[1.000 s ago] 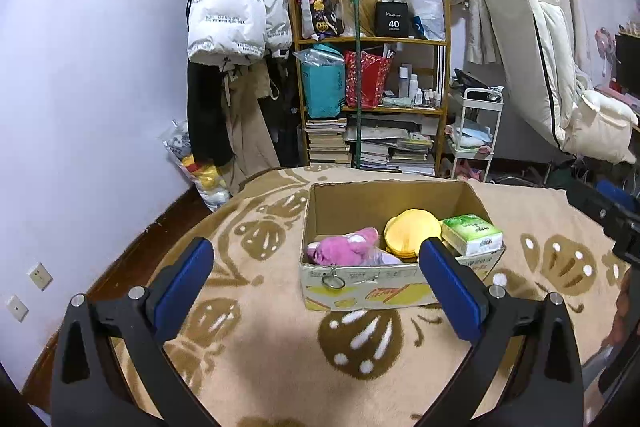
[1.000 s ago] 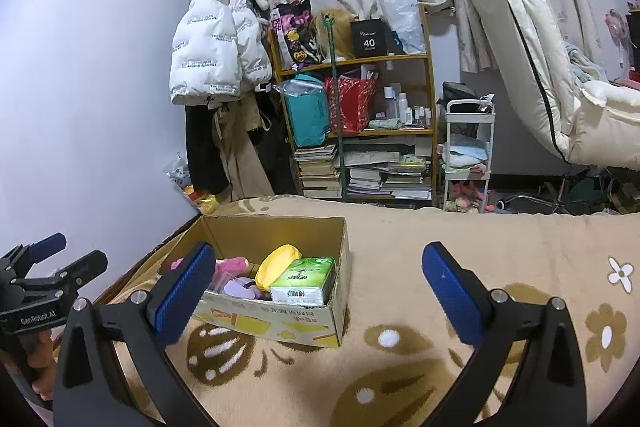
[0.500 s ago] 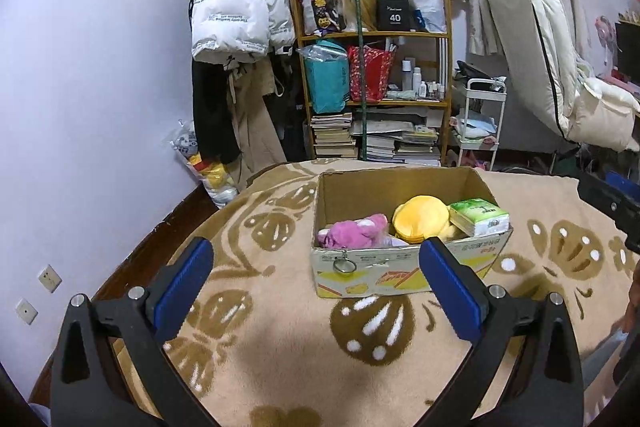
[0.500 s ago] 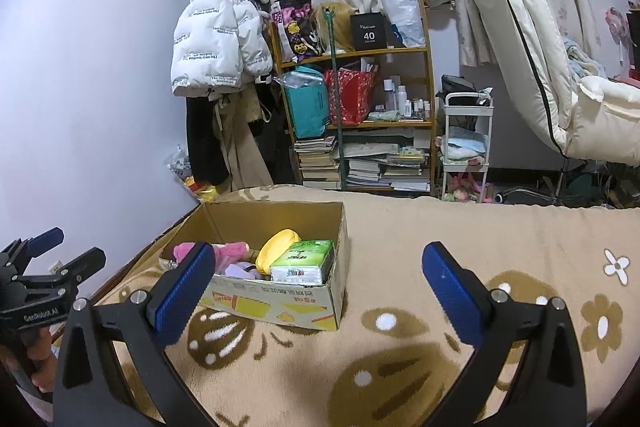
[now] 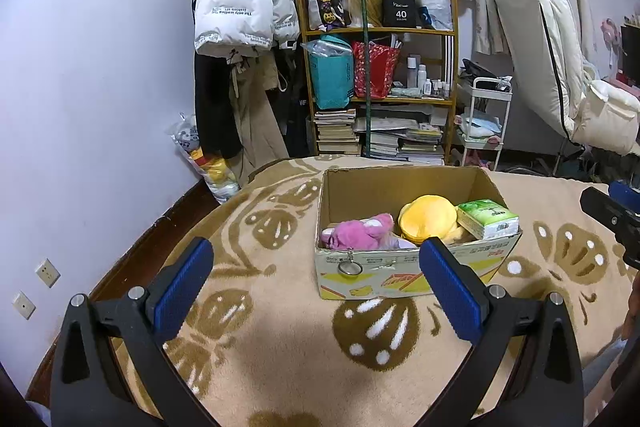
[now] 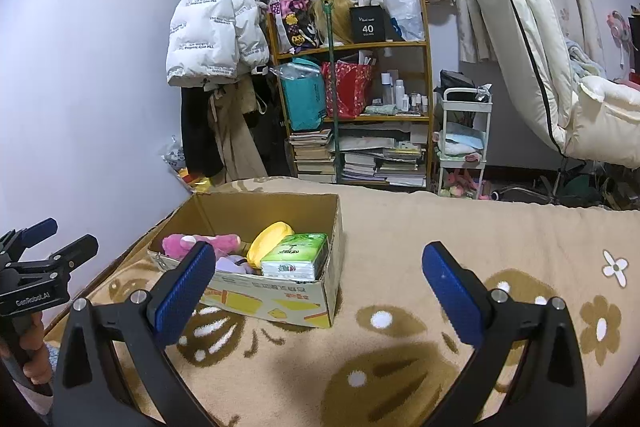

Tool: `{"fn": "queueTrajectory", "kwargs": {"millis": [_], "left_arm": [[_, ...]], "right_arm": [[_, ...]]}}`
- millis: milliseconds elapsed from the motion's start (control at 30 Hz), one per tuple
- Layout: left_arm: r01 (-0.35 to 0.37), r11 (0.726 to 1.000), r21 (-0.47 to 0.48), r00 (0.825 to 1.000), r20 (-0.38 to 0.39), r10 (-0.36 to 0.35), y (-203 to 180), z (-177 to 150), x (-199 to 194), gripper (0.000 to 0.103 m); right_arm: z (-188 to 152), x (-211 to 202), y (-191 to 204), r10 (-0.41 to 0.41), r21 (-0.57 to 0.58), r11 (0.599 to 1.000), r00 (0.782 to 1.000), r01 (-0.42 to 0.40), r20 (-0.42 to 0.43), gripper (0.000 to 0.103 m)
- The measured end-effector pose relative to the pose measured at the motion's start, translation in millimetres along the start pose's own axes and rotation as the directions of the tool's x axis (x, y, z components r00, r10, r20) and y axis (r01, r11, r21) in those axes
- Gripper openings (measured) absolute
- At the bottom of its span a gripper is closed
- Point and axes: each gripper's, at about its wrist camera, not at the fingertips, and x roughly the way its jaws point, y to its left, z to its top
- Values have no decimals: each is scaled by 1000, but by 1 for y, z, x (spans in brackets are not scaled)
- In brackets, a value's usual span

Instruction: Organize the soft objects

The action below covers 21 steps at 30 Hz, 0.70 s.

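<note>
Centre right of the left wrist view: open cardboard box (image 5: 400, 275) on a beige patterned blanket (image 5: 280, 347), holding a pink plush toy (image 5: 360, 231), a yellow round cushion (image 5: 428, 217) and a green tissue pack (image 5: 488, 219) at its right end. Lower foreground: left gripper (image 5: 316, 287), blue pads spread wide, empty, short of the box. Right wrist view, same box at centre left; right gripper (image 6: 318, 287) likewise spread and empty above the blanket. Behind, cluttered shelf (image 5: 380, 99) and white puffer jacket (image 5: 244, 3) at upper centre.
</note>
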Motion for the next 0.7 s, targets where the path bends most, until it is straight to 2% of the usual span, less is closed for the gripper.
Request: {"fn": "queueTrajectory", "kwargs": {"millis": [700], "left_arm": [[-28,1000,9,999,28,28,-7,-5,-1,102]], "right_arm": [[1,3,-5,-1,-4,1000,1000,1,-5,103]]}}
